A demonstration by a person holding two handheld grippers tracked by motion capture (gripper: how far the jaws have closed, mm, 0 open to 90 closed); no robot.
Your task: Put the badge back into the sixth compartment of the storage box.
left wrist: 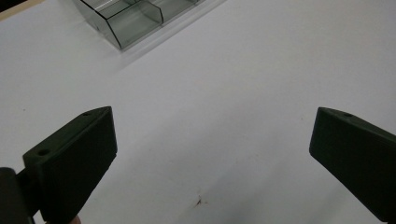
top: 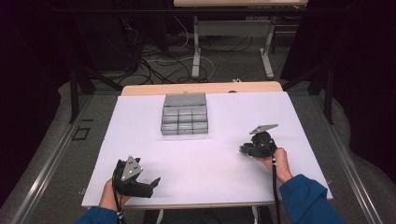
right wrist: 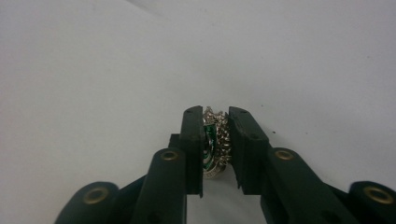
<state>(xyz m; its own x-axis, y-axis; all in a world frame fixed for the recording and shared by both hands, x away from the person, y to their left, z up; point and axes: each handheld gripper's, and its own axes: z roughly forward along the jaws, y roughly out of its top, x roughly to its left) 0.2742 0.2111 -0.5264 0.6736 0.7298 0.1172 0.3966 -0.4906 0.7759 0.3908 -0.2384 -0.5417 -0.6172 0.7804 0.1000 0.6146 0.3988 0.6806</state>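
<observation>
Near the front-left corner of the white table [top: 154, 154], the left gripper [top: 152, 184] rests low over the surface with its jaws spread wide and nothing between them; its own view shows bare white tabletop ahead and one corner of the clear compartment box [left wrist: 128, 21] at the upper left. That box [top: 184, 120] sits toward the back edge, about midway across, its lid tipped up behind rows of small cells; from the high view I cannot tell whether any cell already holds something. Farther right, close to the right edge and nearer the front than the box, the right gripper [top: 243, 150] is clamped on a small piece of jewellery [right wrist: 215, 142], pinched upright between the two black jaws just above the table. So the pick-up looks done, judging by how firmly the piece sits in the grip, while the carry to the box and the drop into a cell are left, assuming the box is where it goes. The jewellery looks like a silver-toned metal trinket with a jagged, crown-like top edge, studded or beaded along one side, with bright green enamel or stones on its face; it is probably a ring or a small charm, though most of its outline is hidden by the jaws.
</observation>
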